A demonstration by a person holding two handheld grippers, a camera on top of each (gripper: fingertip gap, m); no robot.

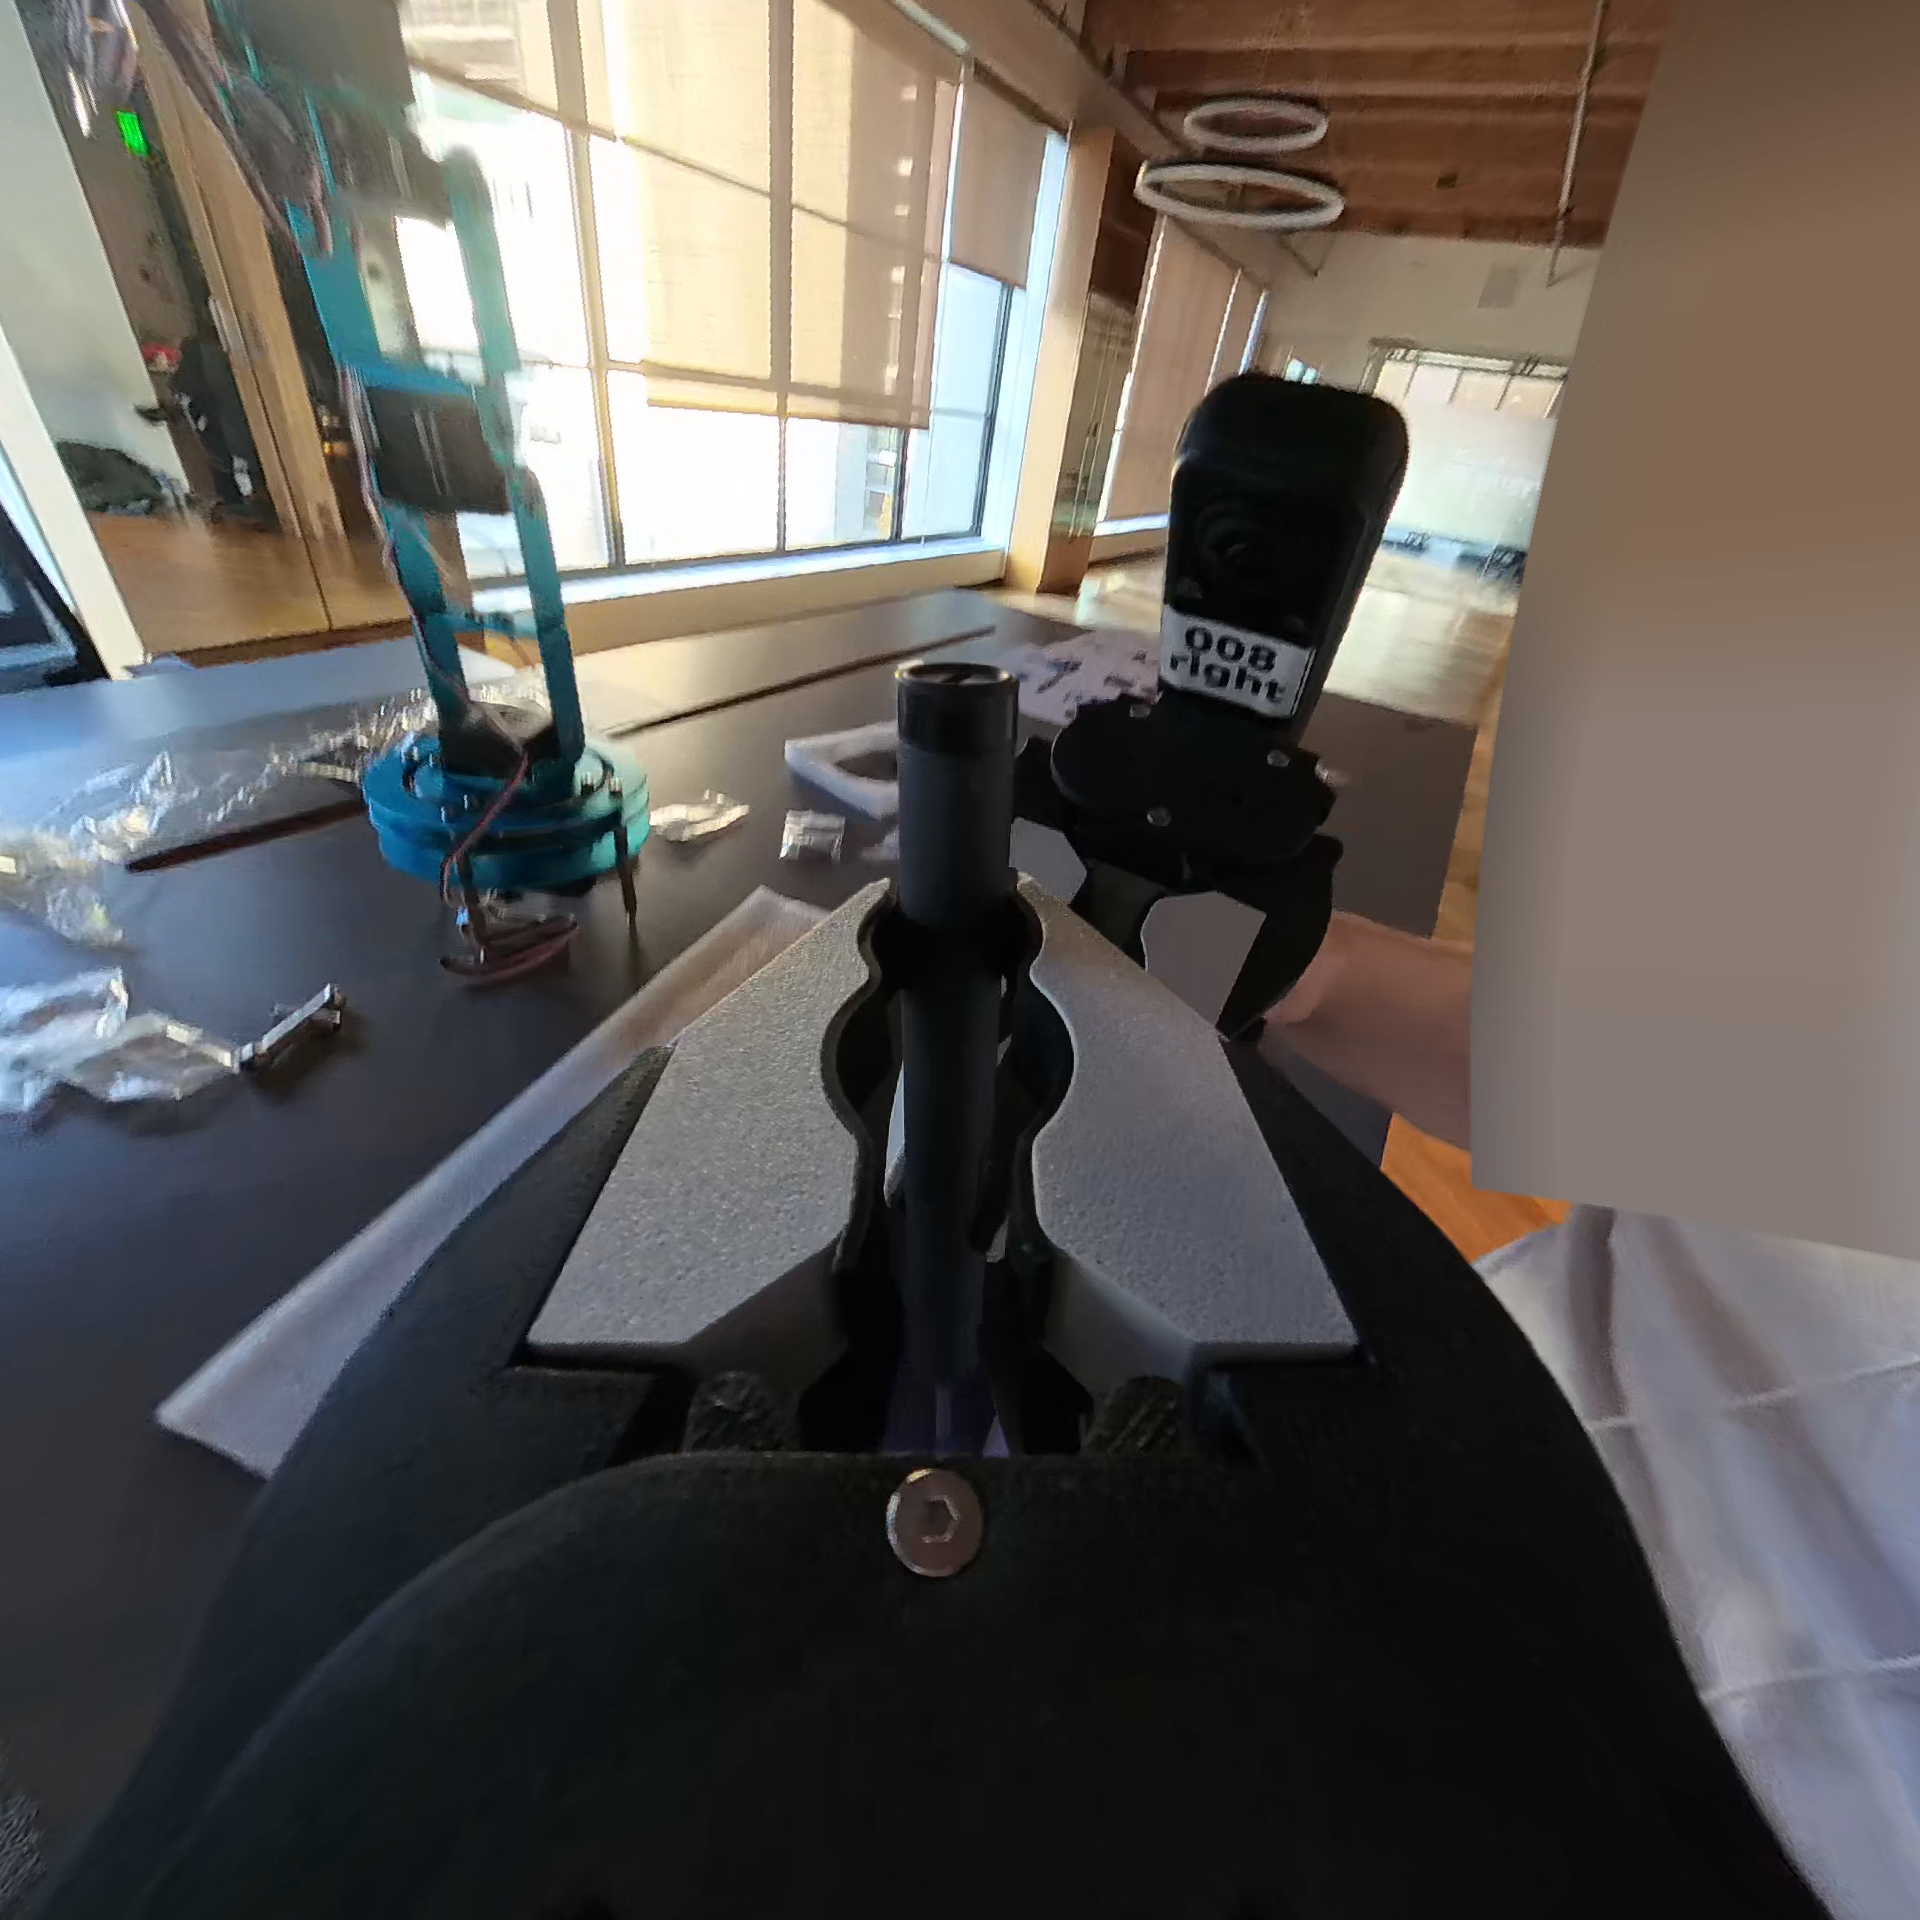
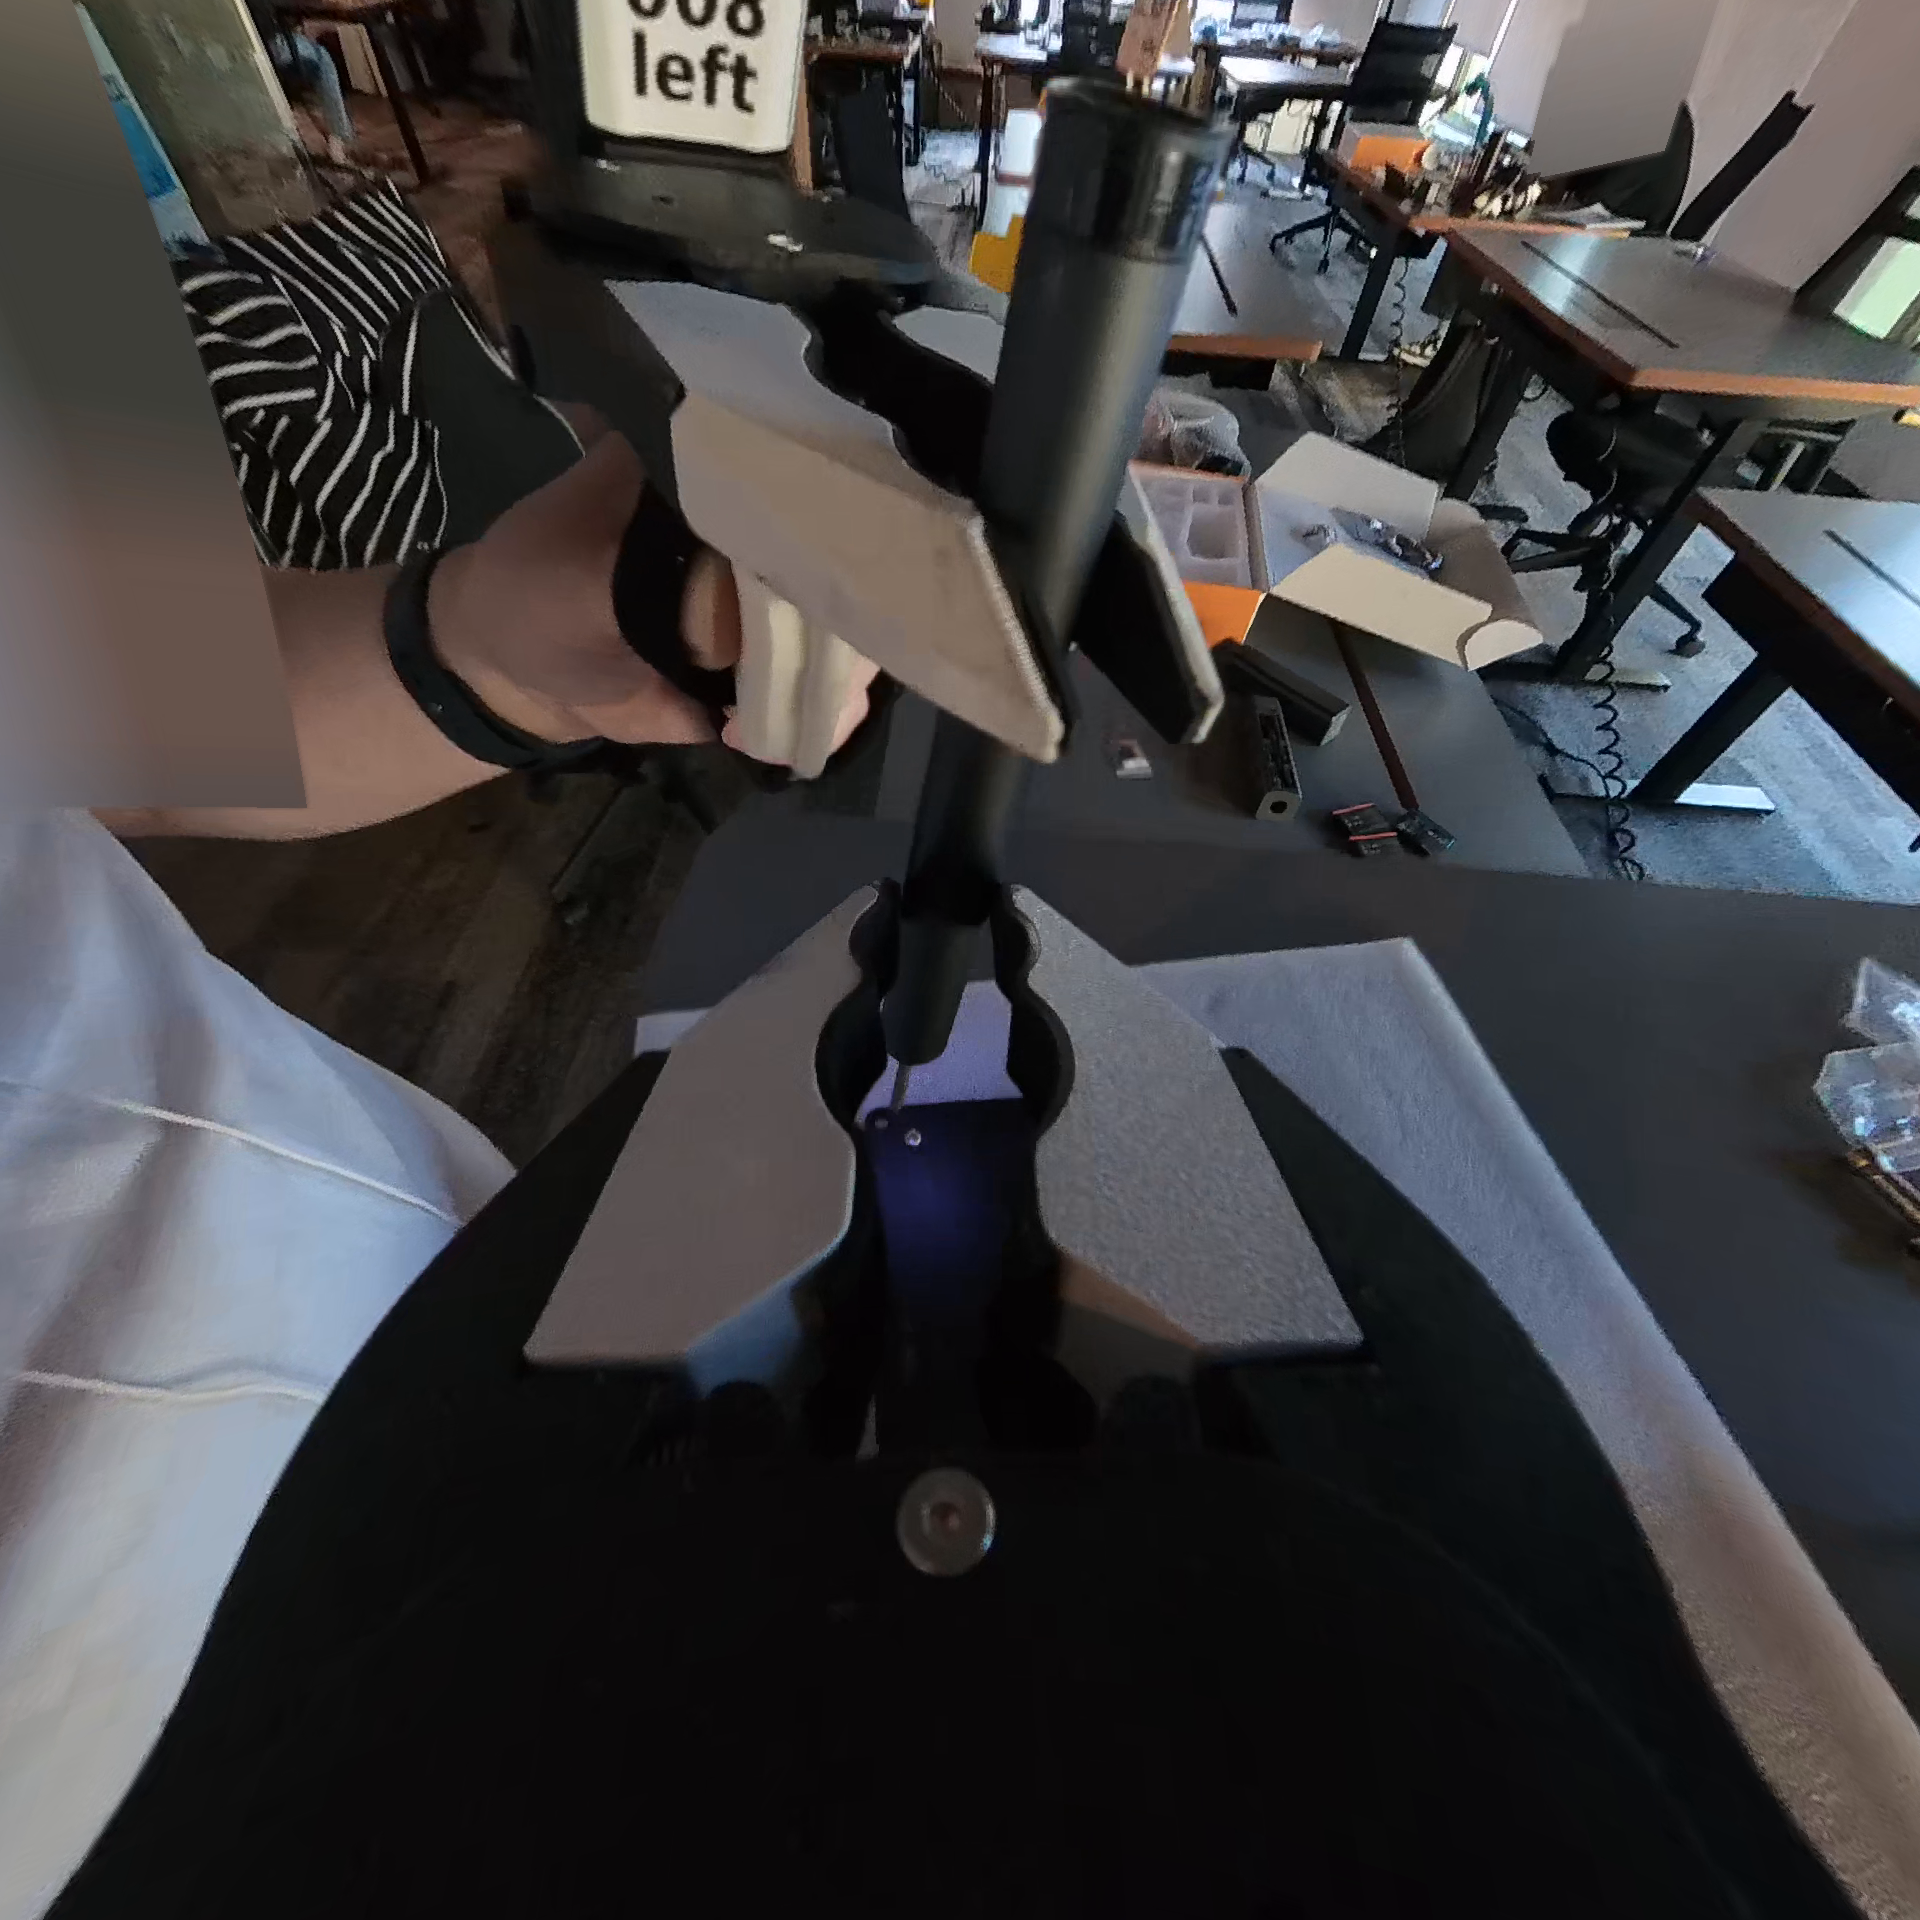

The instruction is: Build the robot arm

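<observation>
My left gripper (image 1: 956, 925) is shut on a dark cylindrical electric screwdriver (image 1: 954, 790), gripping its body. In the right wrist view a hand (image 2: 582, 644) holds that gripper (image 2: 1112, 696) above mine, with the screwdriver (image 2: 1081, 364) slanting down. Its narrow nose passes between my right gripper's fingertips (image 2: 940, 914). The thin bit (image 2: 899, 1086) touches near a hole in a small purple plate (image 2: 935, 1184), which sits clamped between the right jaws. The right gripper (image 1: 1184, 987) also shows in the left wrist view, behind the screwdriver.
A blue robot arm kit (image 1: 499, 790) stands on the black table (image 1: 208, 1195) at the left, with crumpled plastic bags (image 1: 104, 1049) around it. A white foam sheet (image 2: 1403, 1143) lies under the grippers. An open cardboard box (image 2: 1351, 582) and black blocks (image 2: 1273, 769) lie beyond. One gripper's finger ends stand about 7 cm off the other's.
</observation>
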